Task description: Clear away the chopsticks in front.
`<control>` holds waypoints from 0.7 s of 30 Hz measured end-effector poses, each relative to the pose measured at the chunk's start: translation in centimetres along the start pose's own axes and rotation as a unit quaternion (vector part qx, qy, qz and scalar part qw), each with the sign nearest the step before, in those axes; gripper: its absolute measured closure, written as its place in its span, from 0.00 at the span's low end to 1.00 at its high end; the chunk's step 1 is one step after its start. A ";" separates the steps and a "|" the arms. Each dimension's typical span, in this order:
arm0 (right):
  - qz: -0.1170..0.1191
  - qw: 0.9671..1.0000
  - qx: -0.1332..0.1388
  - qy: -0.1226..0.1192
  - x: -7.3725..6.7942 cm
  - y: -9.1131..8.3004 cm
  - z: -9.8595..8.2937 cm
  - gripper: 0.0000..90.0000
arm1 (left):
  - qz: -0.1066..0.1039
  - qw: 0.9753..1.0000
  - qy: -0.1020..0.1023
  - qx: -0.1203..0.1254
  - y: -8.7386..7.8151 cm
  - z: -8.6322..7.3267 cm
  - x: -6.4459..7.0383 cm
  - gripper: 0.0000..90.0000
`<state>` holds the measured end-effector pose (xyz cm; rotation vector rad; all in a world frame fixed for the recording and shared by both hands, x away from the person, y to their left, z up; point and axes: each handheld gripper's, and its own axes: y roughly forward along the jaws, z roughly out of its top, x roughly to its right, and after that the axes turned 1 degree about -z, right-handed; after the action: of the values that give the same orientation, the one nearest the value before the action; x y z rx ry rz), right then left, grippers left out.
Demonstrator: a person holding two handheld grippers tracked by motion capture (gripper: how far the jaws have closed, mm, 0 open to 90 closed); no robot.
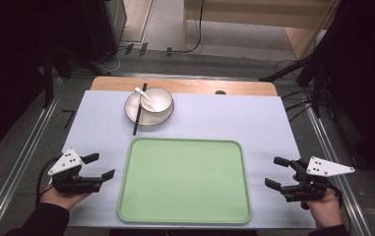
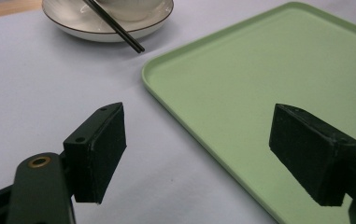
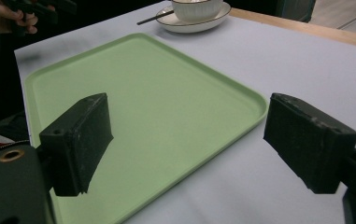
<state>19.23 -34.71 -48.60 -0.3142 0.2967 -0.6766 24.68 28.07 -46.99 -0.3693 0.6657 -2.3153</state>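
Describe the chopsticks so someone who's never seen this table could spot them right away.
Start at the big green tray mid-table, then look beyond its far edge to the white plate holding a bowl. The chopsticks lie across the plate's left rim: the only thin black sticks, unlike the white spoon.

Tray (image 1: 185, 182): smooth pale green plastic, finished with a soft satin sheen.
Worktop (image 1: 234, 118): covered by a matt, pale lilac sheet; a bare wood strip is seen along the far edge.
Plate (image 2: 105, 28) and bowl (image 1: 156, 100): glossy white glazed ceramic, the plate rimmed with a dark line.
Spoon (image 1: 142, 95): glossy white ceramic.
Chopsticks (image 1: 139, 110): smooth, dark, slightly shiny.
Left claw (image 2: 196, 149) and right claw (image 3: 187, 140): matt black pads with a faintly rough surface, mounted on dark plastic with a brass-coloured eyelet.
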 end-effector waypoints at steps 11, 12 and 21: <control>0.002 1.000 -0.001 0.001 0.0 0.0 0.0 0.17 | -0.015 1.000 -0.007 0.003 -0.1 -0.1 0.0 0.25; 0.002 1.000 -0.001 0.000 0.0 0.0 0.0 0.17 | -0.017 1.000 -0.004 0.006 -0.1 -0.1 0.0 0.25; 0.003 1.000 -0.003 0.002 0.0 0.1 0.0 0.17 | -0.013 1.000 -0.009 0.012 0.0 -0.1 -0.2 0.24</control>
<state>19.22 -34.65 -48.65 -0.3169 0.3024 -0.6707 24.73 28.25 -47.07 -0.3897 0.6280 -2.3386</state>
